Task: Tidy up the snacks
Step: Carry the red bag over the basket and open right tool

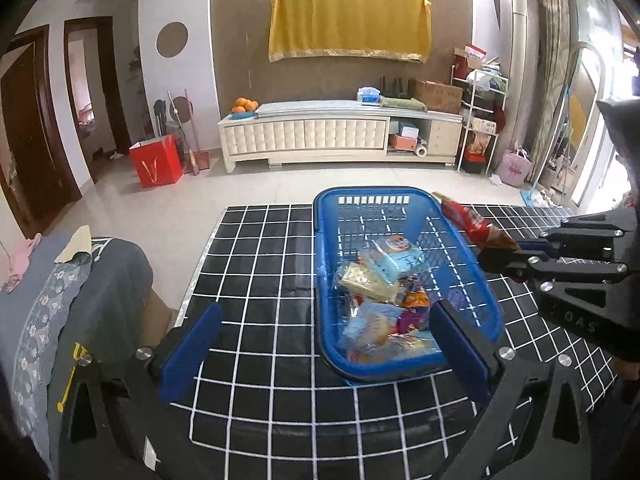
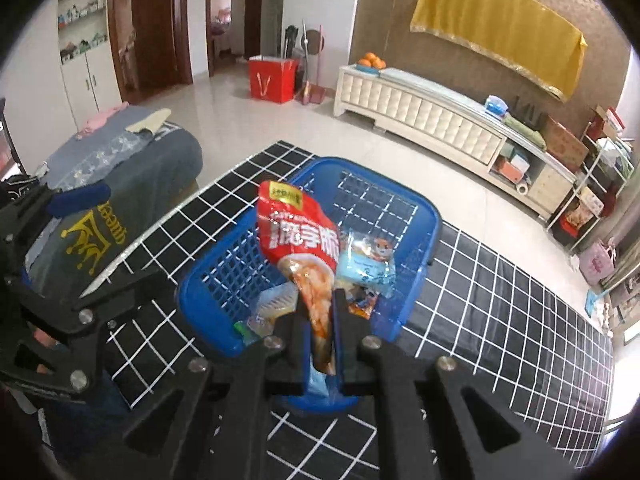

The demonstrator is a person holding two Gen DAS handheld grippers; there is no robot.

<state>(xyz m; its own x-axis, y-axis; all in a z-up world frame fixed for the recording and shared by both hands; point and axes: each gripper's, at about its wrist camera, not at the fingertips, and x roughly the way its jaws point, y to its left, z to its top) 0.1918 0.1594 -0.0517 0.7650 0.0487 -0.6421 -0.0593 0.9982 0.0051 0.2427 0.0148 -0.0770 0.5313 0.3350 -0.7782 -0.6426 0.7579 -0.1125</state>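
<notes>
Left gripper (image 1: 324, 344) spread wide, holding nothing, low over the table near the blue basket (image 1: 325, 264) at its 1 o'clock. Right gripper (image 2: 320, 320) pinches the red snack packet (image 2: 298, 232) by its bottom end; long axis runs toward 11 o'clock from the fingers, out over the basket's snack pile. Right hand nearer; release likely drops it in.
</notes>
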